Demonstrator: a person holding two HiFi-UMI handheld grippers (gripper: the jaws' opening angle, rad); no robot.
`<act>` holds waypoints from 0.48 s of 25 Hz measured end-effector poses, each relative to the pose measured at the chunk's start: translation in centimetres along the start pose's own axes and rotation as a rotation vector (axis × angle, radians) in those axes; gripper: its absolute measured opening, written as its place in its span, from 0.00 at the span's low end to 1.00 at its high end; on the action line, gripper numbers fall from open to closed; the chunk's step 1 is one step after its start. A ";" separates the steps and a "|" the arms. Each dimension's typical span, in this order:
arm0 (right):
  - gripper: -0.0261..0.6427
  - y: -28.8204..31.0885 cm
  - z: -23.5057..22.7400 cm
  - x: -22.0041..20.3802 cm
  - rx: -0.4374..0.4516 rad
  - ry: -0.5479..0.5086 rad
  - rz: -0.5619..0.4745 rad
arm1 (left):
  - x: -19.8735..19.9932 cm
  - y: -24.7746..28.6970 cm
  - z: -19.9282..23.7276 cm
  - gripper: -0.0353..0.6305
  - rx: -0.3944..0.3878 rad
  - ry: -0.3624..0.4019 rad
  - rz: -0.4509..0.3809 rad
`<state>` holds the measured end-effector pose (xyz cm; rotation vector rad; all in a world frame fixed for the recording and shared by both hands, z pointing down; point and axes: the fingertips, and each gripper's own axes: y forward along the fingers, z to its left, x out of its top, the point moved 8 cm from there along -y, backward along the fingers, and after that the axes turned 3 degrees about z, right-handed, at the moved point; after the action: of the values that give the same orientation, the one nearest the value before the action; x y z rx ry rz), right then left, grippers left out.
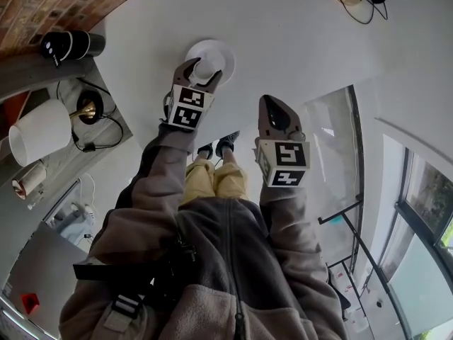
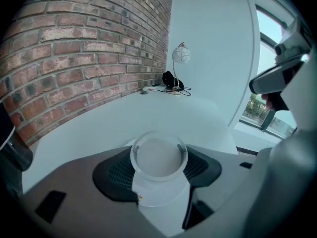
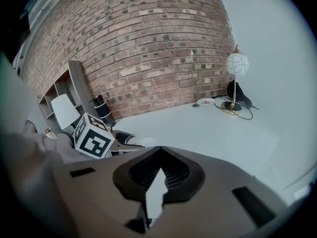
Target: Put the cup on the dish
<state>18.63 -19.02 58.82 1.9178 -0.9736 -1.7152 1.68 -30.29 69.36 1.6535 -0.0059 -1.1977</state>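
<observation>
Noted small white translucent plastic cup (image 2: pixel 158 158): round open rim, empty inside, plain wall with no handle seen, upright. Pinched by left gripper (image 1: pixel 200 70), one black ribbed pad (image 2: pixel 117 168) pressed on each side of the wall just below the rim. In the left gripper view, saw the cup sitting centred between the pads, mouth facing up.

From the head view, placed the cup directly over the round white dish (image 1: pixel 221 47), inside its outline and towards its near edge. Could not tell whether the cup's base touched the dish; base hidden by the jaws. Dish lay flat on the white surface (image 1: pixel 297 27), far of the person's shoes.

Right gripper (image 3: pixel 158 151) held to the right of the left one and nearer, well apart from cup and dish. Jaws pressed together at the tips, nothing between them. Marker cube (image 3: pixel 94 142) of the left gripper showed at left in the right gripper view.
</observation>
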 end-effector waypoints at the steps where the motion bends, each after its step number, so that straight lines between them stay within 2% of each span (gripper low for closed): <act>1: 0.04 0.1 0.0 -0.2 -0.001 0.003 0.004 | -0.1 0.3 0.1 0.46 0.003 0.008 0.006; 12: 0.04 0.1 -0.3 -0.8 -0.010 0.013 0.016 | -0.6 1.7 0.9 0.46 0.023 0.020 0.039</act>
<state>18.92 -18.57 59.55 1.9077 -0.9717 -1.6934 1.63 -31.41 71.03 1.6779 -0.0390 -1.1559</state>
